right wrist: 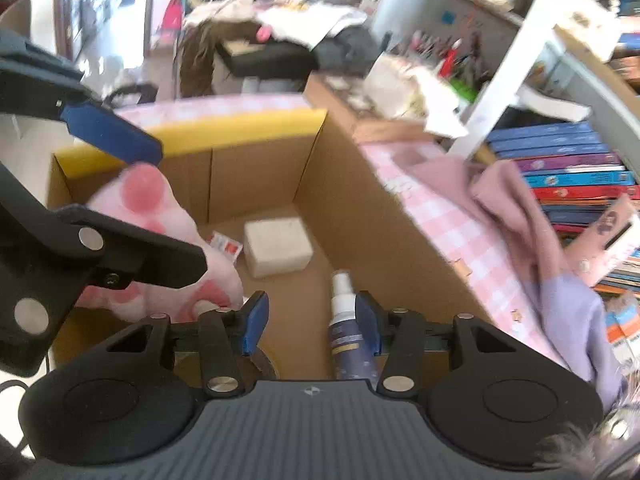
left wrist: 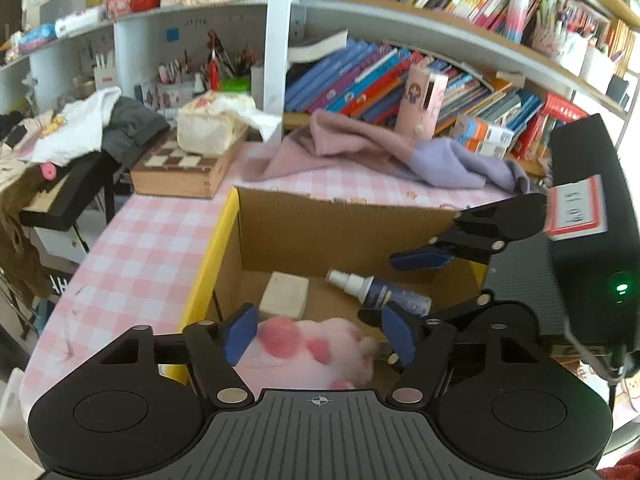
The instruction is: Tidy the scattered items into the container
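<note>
A brown cardboard box (left wrist: 280, 232) with a yellow edge is sitting on the bench (left wrist: 136, 256), which is wearing a pink and white checked cloth. The left gripper (left wrist: 318, 334) is hanging over the near left part of the box. A soft pink toy (left wrist: 304, 346) with darker pink spots is sitting between its blue pads (left wrist: 240, 334). The jaws are standing apart, and the toy looks blurry, so I cannot tell if the pads are pressing on it. In the right wrist view the toy (right wrist: 160, 216) is showing at the left side of the box, just above the box floor. The right gripper (right wrist: 310, 322) is hanging over the near right part of the box. Its jaws are a little apart and nothing is being squeezed in them. A small spray bottle (right wrist: 346, 332) with a white top and a dark blue label is lying on the box floor under them, close to the right pad. A pale block (right wrist: 278, 246) is lying farther in, near the middle of the box. A small red and white packet (right wrist: 226, 244) is lying just left of the block. Far behind the box, a pink and purple cloth (left wrist: 372, 152) is lying in a heap on the bench, in front of shelves full of books (left wrist: 400, 84). A wooden chess box (left wrist: 180, 172) is sitting at the far left.
</note>
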Demonstrator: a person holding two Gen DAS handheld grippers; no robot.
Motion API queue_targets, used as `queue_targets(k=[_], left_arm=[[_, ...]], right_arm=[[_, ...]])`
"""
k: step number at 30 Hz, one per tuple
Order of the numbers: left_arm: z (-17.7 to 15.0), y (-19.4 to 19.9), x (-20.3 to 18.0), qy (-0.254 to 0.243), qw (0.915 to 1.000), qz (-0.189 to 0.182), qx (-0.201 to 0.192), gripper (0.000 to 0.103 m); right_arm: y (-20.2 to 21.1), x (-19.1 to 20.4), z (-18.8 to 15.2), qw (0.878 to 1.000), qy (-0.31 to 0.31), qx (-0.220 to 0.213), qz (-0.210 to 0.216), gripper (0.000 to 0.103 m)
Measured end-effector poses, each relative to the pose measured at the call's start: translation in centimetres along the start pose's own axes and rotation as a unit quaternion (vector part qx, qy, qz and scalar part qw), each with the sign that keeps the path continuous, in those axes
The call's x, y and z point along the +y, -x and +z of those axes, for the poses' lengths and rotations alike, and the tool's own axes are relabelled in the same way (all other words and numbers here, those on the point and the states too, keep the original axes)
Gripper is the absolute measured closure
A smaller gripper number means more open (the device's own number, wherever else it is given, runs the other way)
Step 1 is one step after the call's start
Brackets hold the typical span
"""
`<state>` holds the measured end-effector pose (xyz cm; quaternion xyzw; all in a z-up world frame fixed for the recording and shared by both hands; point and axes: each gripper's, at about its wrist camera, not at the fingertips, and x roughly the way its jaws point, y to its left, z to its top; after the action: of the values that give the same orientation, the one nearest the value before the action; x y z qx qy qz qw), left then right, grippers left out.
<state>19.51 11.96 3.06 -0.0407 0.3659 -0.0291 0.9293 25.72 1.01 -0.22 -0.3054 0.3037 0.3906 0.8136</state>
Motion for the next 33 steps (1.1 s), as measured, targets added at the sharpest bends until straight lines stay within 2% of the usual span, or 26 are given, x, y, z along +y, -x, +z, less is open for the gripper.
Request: queue_targets(k=[6, 12, 15, 18, 26, 33], left_arm=[[-0.8, 3.2, -0.8, -0.006, 0.9995, 0.001, -0.032, 0.026], [-2.1, 6.3, -1.3, -0.014, 0.9987, -0.001, -0.050, 0.024], [-2.8, 7.6, -1.4, -0.013, 0.9983, 0.001, -0.056, 0.024], [-3.6, 8.9, -1.5, -0.013, 0.9978, 0.009, -0.065, 0.024], [-6.7, 10.8, -2.1, -0.003, 0.9984, 0.016, -0.054, 0.020], [-9.5, 11.8, -2.5, 0.004, 0.9991, 0.015, -0.039, 0.020]], right_arm=[[5.2, 0.2, -0.8, 0.997, -0.036, -0.051, -0.043, 0.057], [9.8, 0.4, -2.7, 0.989, -0.087, -0.082, -0.082, 0.057], [11.7, 0.8, -4.0, 0.984, -0.115, -0.093, -0.100, 0.051], [13.2, 1.6, -5.4, 0.978, -0.140, -0.102, -0.117, 0.050], [16.8, 5.2, -8.1, 0.968, -0.173, -0.119, -0.135, 0.047], [18.0, 9.3, -10.1, 0.971, -0.164, -0.119, -0.128, 0.044]])
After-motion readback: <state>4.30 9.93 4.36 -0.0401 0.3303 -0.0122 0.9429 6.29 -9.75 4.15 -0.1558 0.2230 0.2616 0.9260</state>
